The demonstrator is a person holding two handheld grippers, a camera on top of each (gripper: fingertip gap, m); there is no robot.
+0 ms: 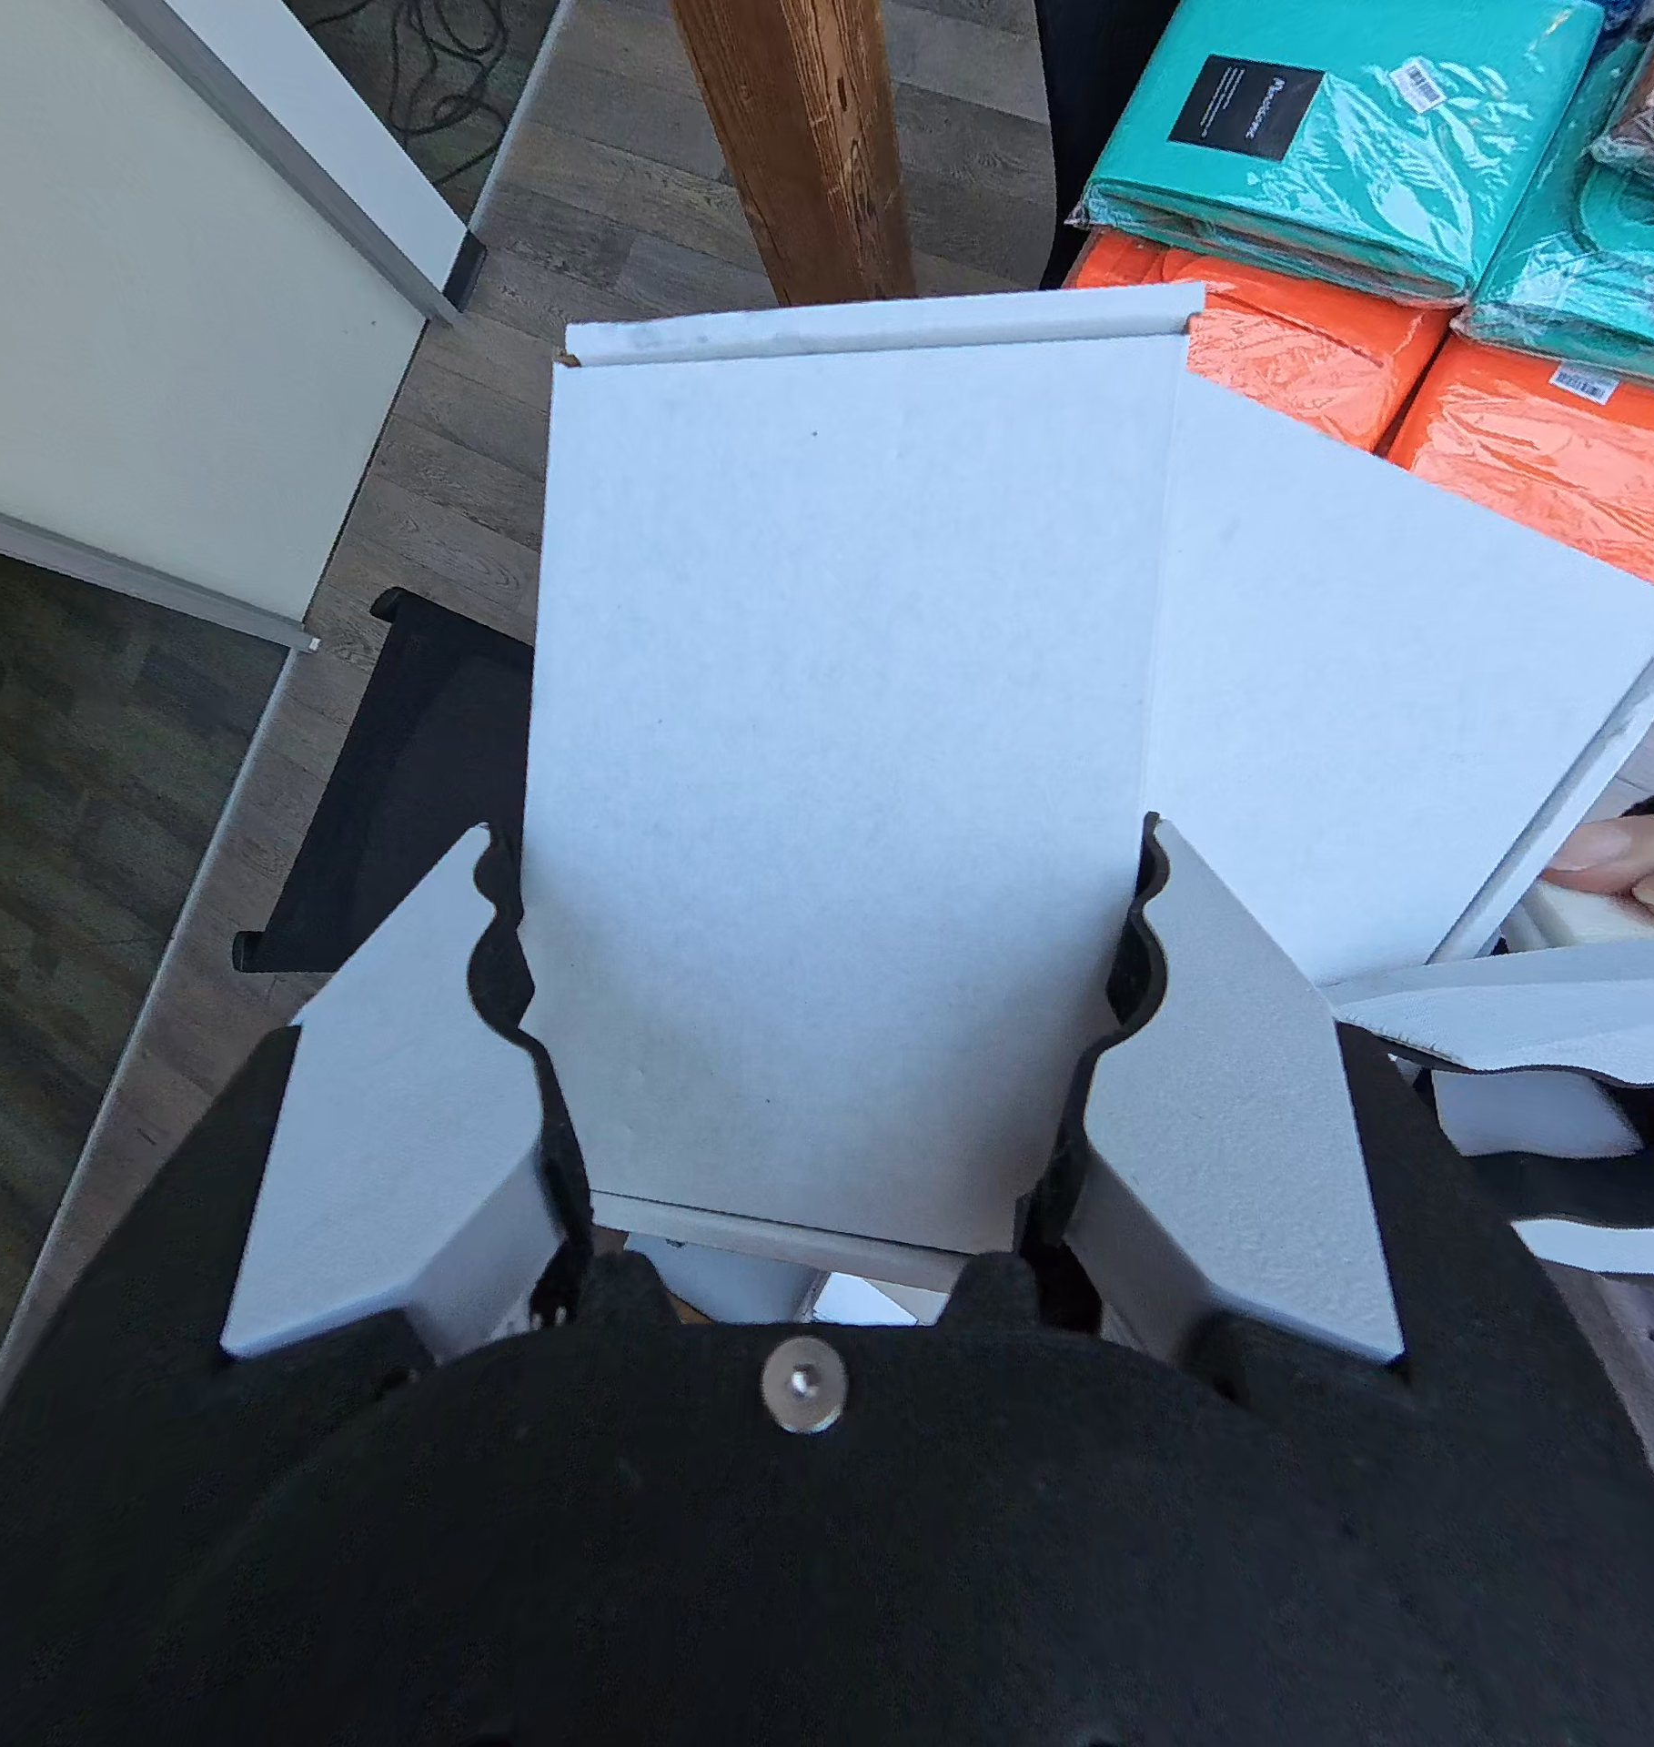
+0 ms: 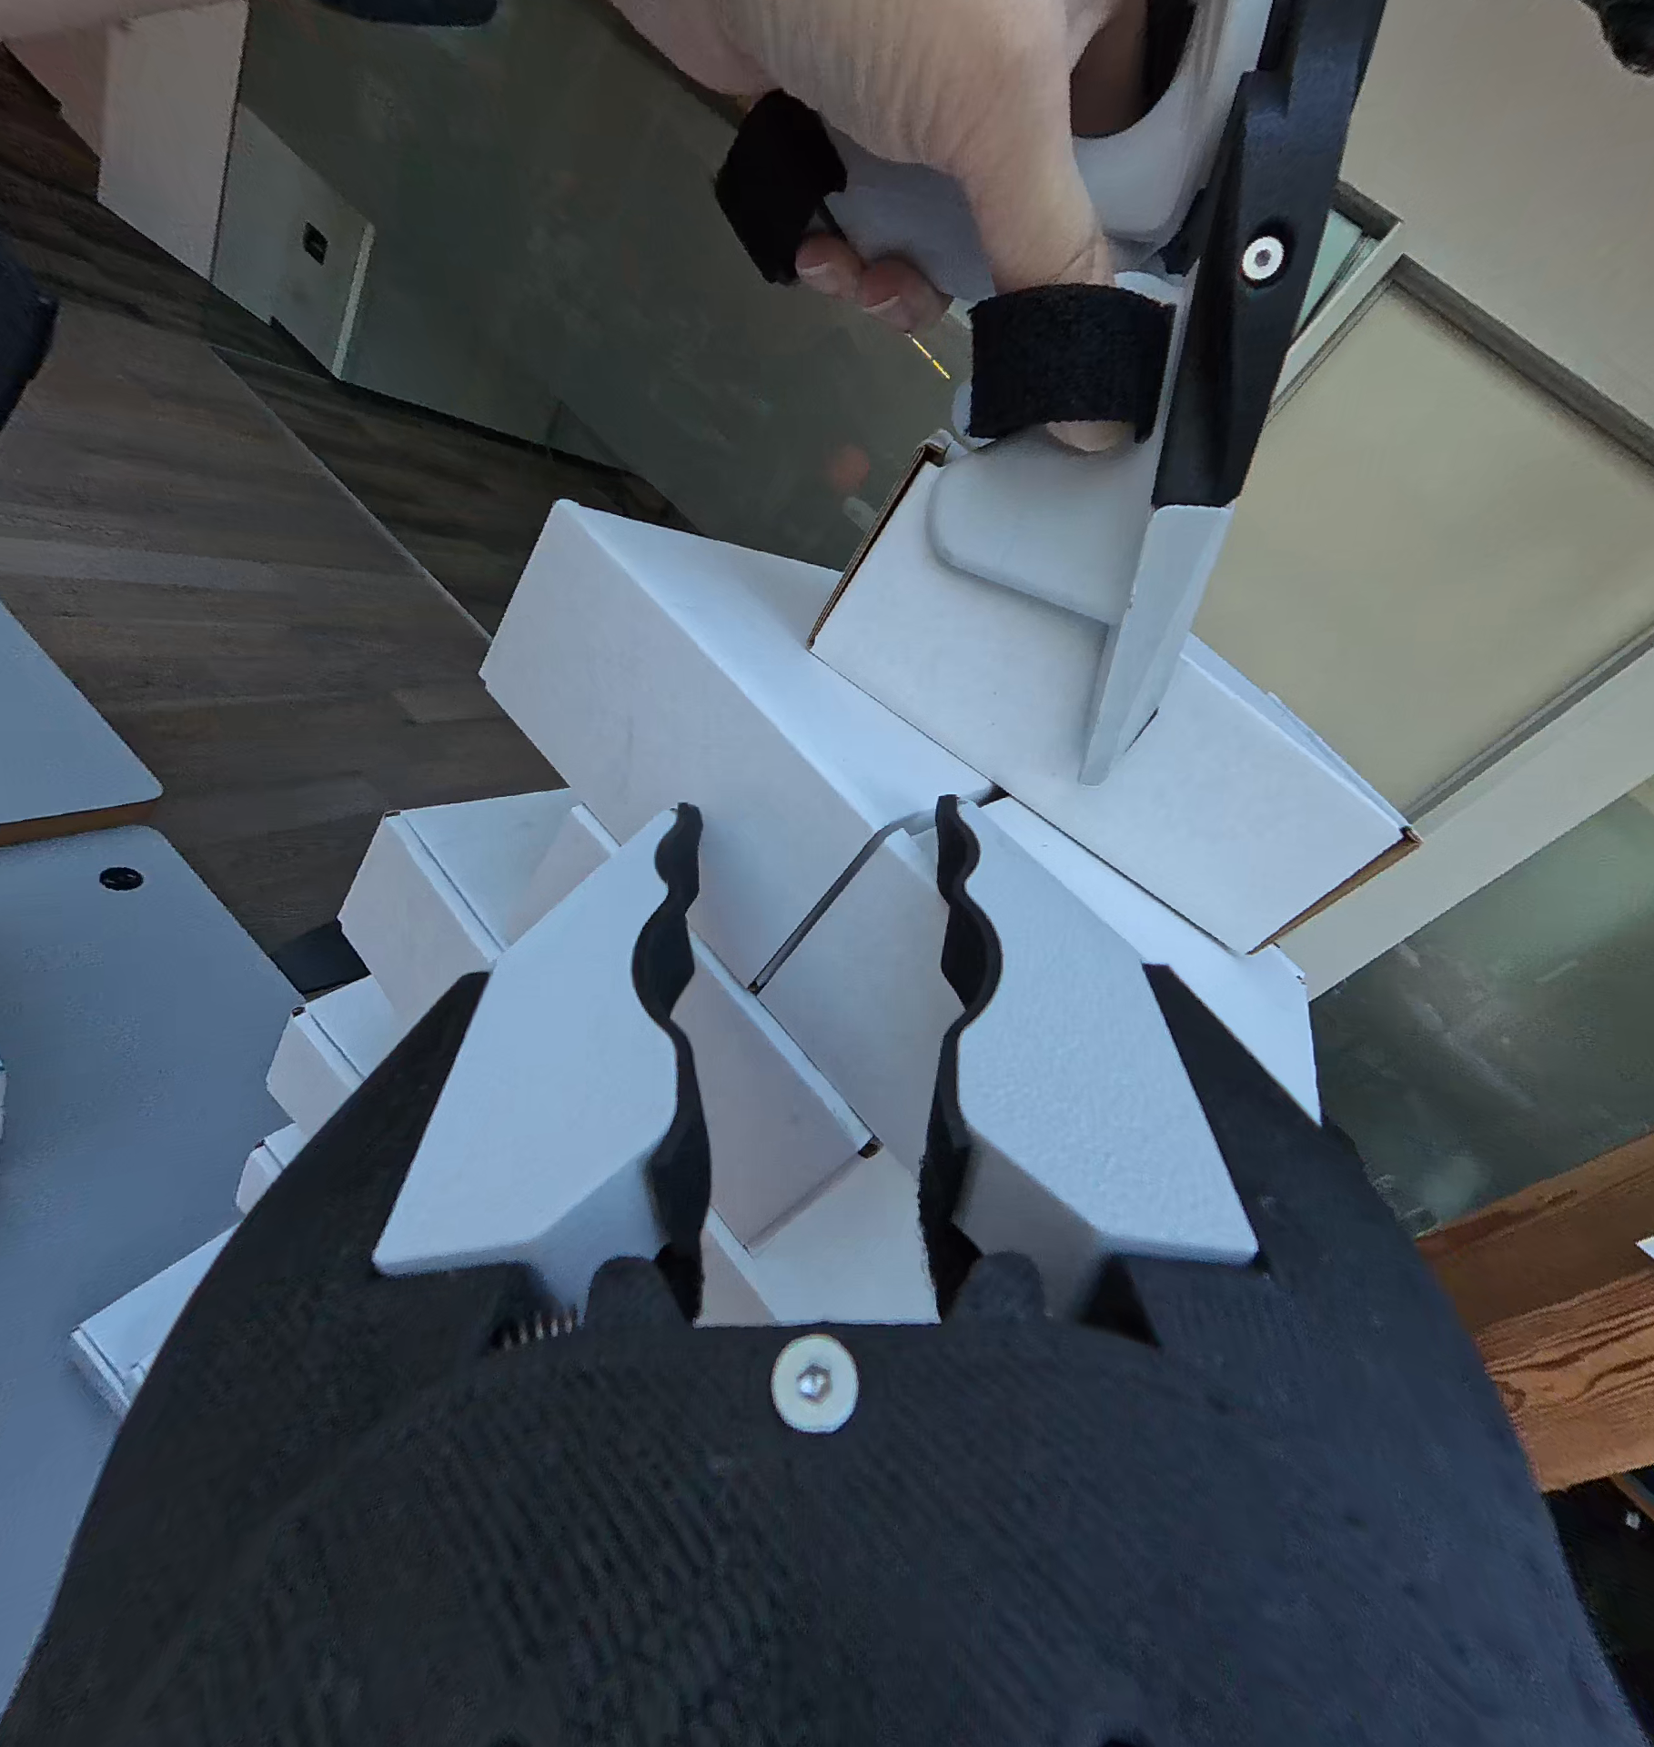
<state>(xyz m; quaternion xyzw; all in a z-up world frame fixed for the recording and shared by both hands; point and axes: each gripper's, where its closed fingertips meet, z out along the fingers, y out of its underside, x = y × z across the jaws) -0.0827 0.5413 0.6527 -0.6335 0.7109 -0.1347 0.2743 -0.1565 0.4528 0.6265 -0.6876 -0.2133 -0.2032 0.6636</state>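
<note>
My left gripper [image 1: 821, 827] is shut on a white cardboard box [image 1: 833, 662], with its pads pressed on the box's two long sides. One lid flap [image 1: 1371, 681] stands open to the right. In the right wrist view the same box [image 2: 946, 643] hangs tilted, with a left finger [image 2: 1145, 643] on it and a hand [image 2: 946, 123] above. My right gripper [image 2: 816, 813] has its jaws apart around a long white flap [image 2: 634, 681] of that box. Whether the pads touch it is unclear. Its dark pads [image 1: 1579, 1186] show at the right edge of the left wrist view.
Teal packets [image 1: 1353, 142] lie stacked on orange ones [image 1: 1296, 350] at the far right. A wooden post [image 1: 795, 142] stands behind the box. Several white boxes [image 2: 445, 879] are piled on a grey table [image 2: 95, 993]. A wooden tabletop [image 2: 1579, 1323] is at the right.
</note>
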